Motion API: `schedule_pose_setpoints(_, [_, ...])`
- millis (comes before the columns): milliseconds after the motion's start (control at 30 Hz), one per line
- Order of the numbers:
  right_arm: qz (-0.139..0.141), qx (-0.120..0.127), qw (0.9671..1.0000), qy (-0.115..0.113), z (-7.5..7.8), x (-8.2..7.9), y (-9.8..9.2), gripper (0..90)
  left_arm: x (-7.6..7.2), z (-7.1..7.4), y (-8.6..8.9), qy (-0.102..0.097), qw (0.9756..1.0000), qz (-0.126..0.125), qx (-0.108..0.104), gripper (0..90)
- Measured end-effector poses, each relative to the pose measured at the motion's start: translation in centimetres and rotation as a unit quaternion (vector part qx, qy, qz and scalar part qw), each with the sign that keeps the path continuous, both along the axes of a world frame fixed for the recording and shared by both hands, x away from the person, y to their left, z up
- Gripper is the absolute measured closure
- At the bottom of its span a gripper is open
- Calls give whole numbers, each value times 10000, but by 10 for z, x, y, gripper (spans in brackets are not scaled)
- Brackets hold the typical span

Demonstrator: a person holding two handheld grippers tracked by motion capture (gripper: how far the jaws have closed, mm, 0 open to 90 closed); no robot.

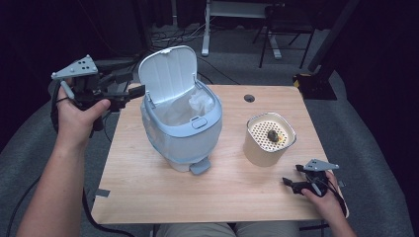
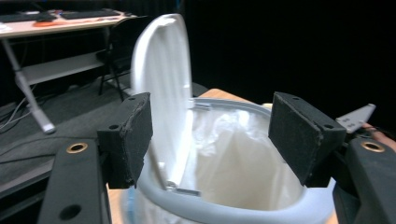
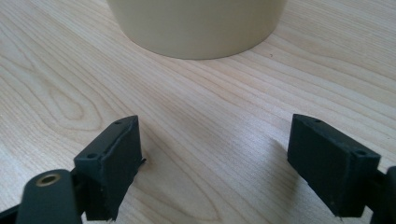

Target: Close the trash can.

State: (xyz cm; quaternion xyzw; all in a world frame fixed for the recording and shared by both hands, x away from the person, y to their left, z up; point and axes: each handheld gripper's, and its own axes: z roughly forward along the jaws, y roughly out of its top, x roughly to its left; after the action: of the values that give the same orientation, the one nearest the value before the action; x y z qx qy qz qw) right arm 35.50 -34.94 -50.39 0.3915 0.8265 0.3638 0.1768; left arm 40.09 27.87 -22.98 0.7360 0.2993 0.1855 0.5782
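Note:
A pale blue pedal bin point(image 1: 183, 133) stands at the table's middle left with its white lid point(image 1: 168, 74) raised and a white bag point(image 1: 195, 106) lining it. My left gripper point(image 1: 132, 91) hovers open at the bin's left, level with the lid. In the left gripper view the jaws of the left gripper point(image 2: 210, 126) frame the lid point(image 2: 163, 84) and the bag point(image 2: 233, 154), with nothing between them. A cream container point(image 1: 269, 148) with a perforated top carries a small dark lump point(image 1: 272, 134). My right gripper point(image 1: 290, 183) rests open, low on the table in front of the container point(image 3: 196, 23).
The wooden table point(image 1: 163, 192) has a cable hole point(image 1: 249, 98) at the back. The bin's pedal point(image 1: 199, 167) sticks out toward me. Behind the table are a white desk frame point(image 1: 207, 29), a chair point(image 1: 286, 29) and a black stand point(image 1: 316, 79).

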Motion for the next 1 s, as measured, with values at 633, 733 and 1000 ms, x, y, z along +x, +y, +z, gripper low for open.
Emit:
schedule_pose_setpoints(633, [42, -6, 10000, 2, 0, 0, 0, 180, 29, -6, -5, 141, 9989, -429, -104, 343])
schedule_pose_setpoints(733, [43, -5, 10000, 2, 0, 0, 0, 180, 26, -6, -8, 118, 9980, -619, -109, 386])
schedule_pose_setpoints(1000, [44, -5, 10000, 2, 0, 0, 0, 180, 7, -11, -31, 153, 9938, -1104, 41, 401])
